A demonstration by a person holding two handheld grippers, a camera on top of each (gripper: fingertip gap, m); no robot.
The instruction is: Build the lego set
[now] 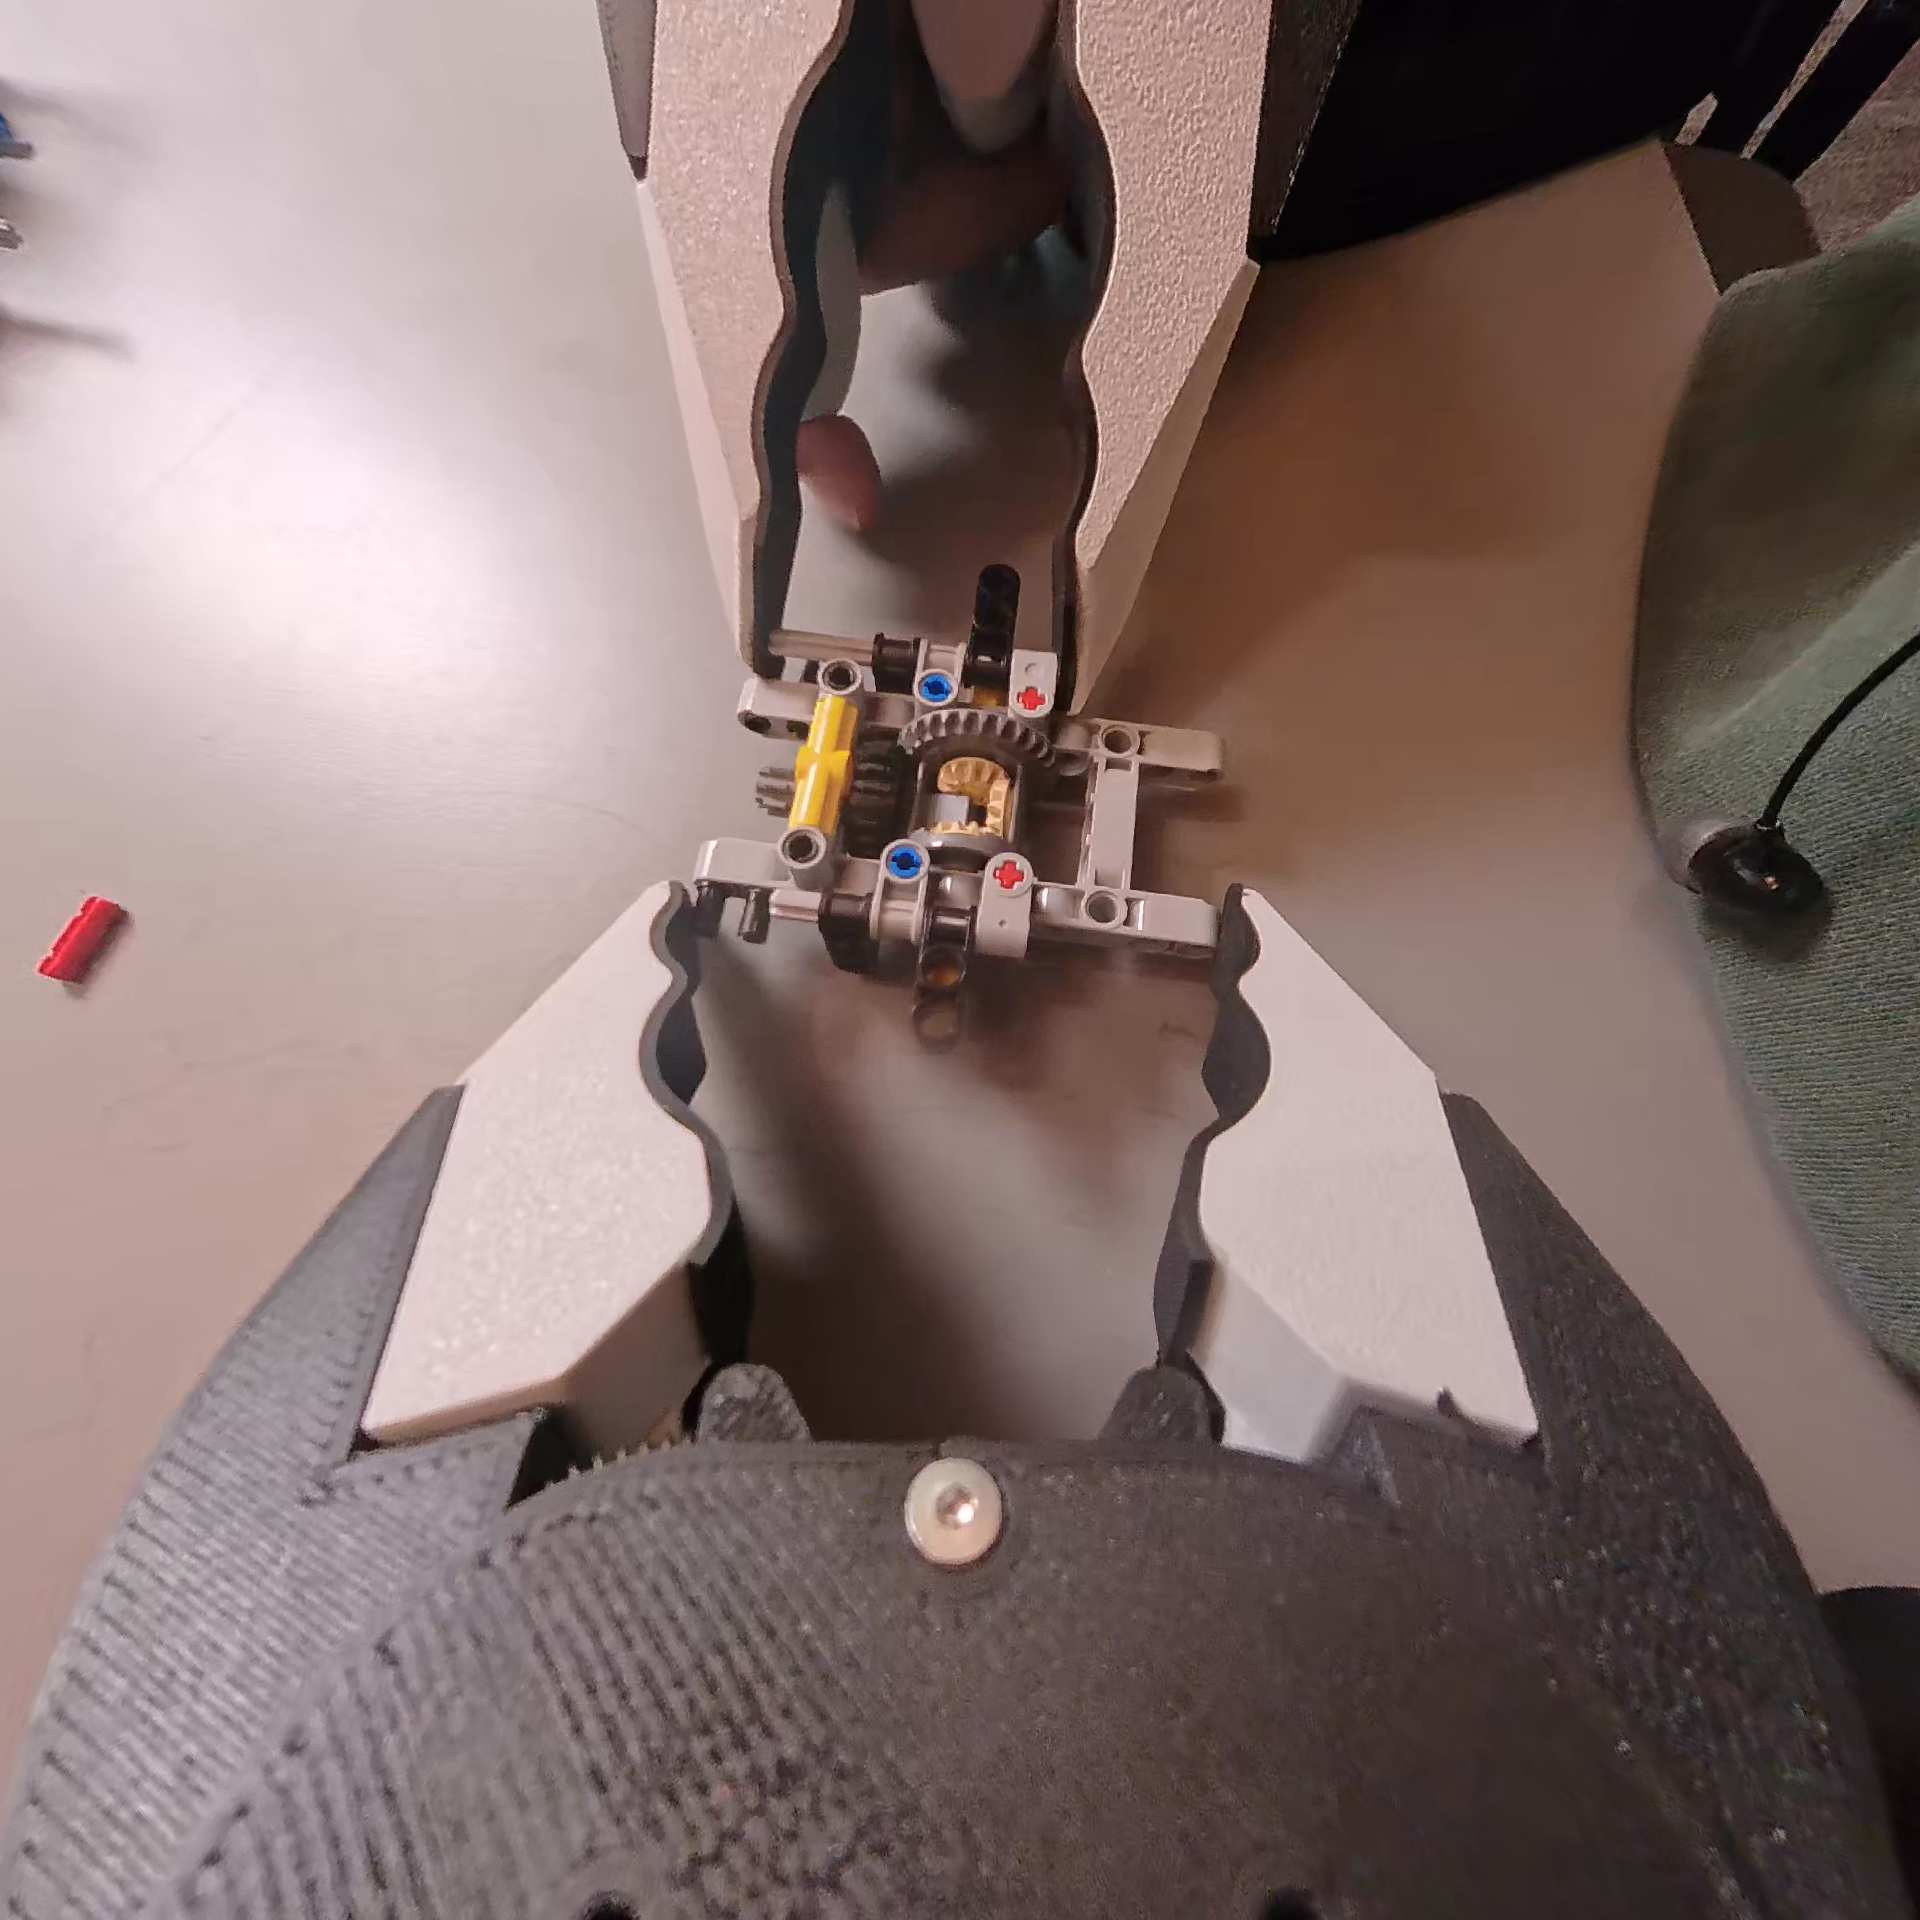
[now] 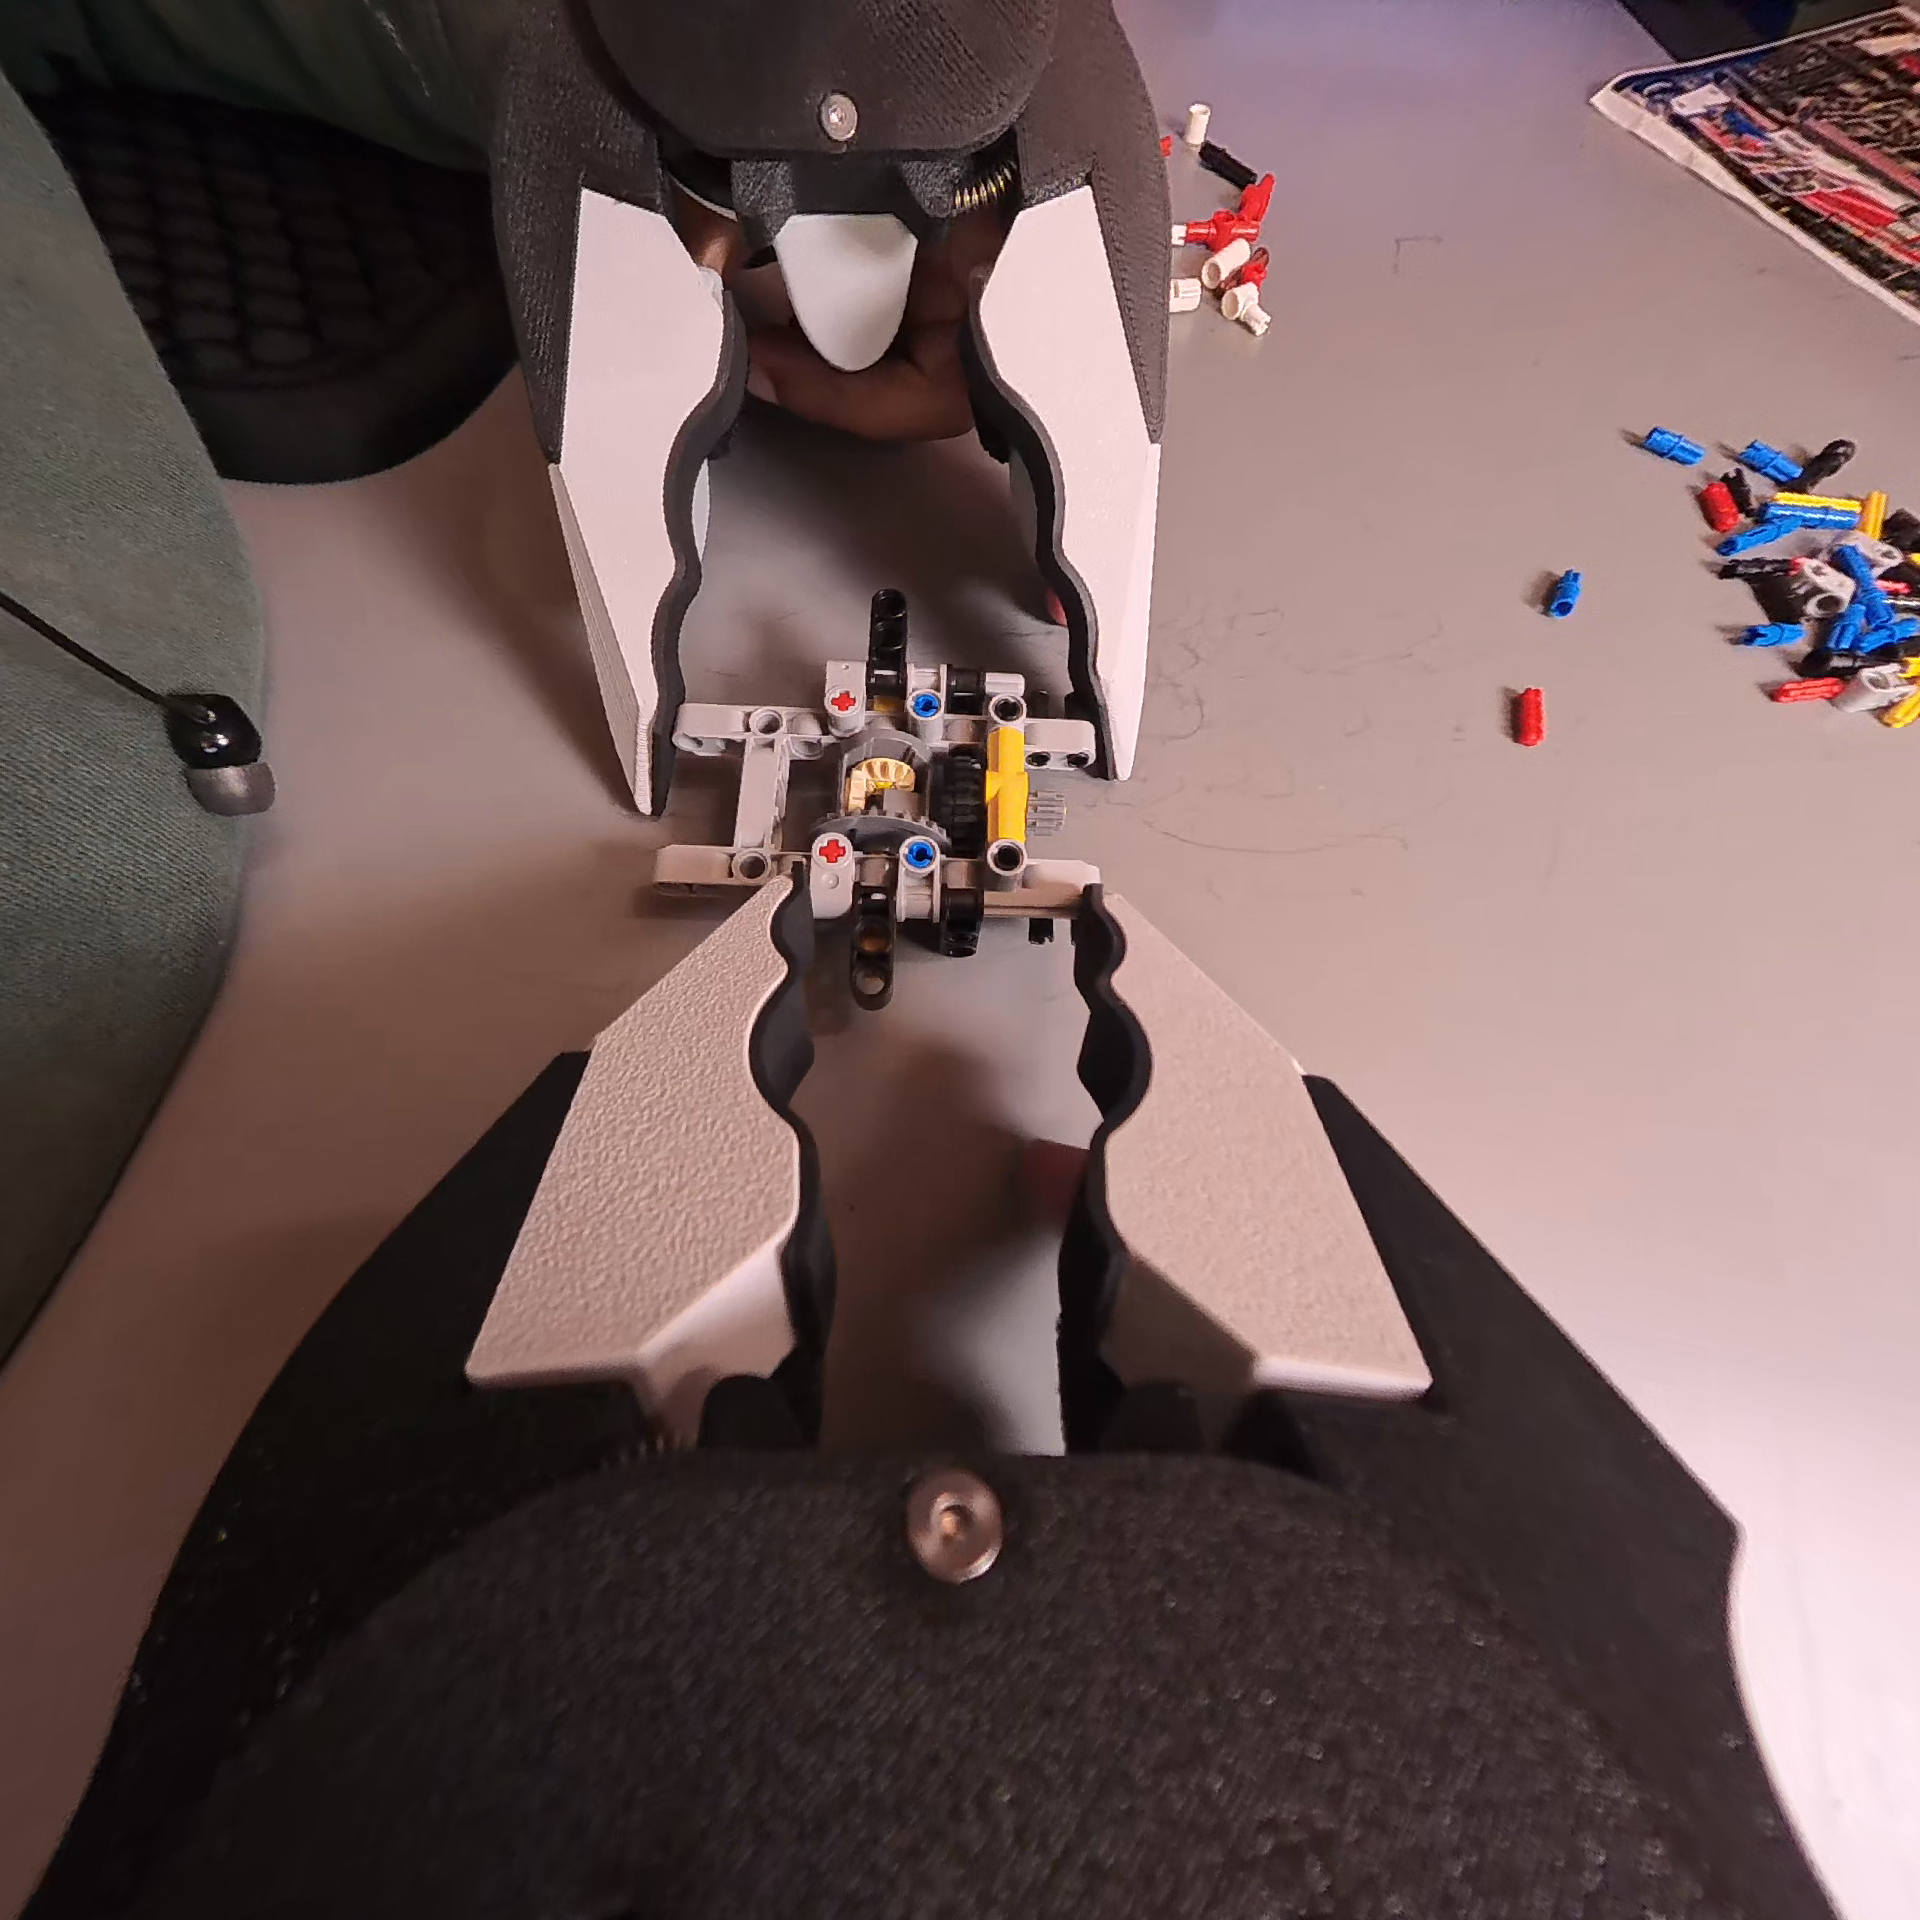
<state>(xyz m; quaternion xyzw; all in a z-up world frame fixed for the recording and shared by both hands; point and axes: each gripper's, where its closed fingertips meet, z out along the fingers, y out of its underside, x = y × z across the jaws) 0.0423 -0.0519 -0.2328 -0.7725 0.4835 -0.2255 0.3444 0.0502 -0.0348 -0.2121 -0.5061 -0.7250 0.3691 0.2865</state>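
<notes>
Grey matte table (image 2: pixel 1455 935), scuffed with faint pen marks, glare at 10 o'clock in the left wrist view. Green upholstered seat (image 1: pixel 1818 623) at the table edge, 3 o'clock, with a black cable end (image 1: pixel 1756 878) resting on it.

Lego assembly (image 1: pixel 961 800) sits flat on the table dead centre, between the two grippers. Two grey beams run 9-to-3, the long axis; gear housing between them; yellow connector (image 1: pixel 824 764) at the 9 o'clock end.

Left gripper (image 1: pixel 956 914): jaws wide, tips at the ends of the near beam; grip unclear. Right gripper (image 2: pixel 940 899): narrower, tips bracketing its near beam, contact can't be told.

Far: lone red pin (image 1: pixel 83 938) at 9 o'clock. Right wrist view: loose parts pile (image 2: pixel 1829 592) at 2 o'clock, instruction booklet (image 2: pixel 1787 145) at 1.
</notes>
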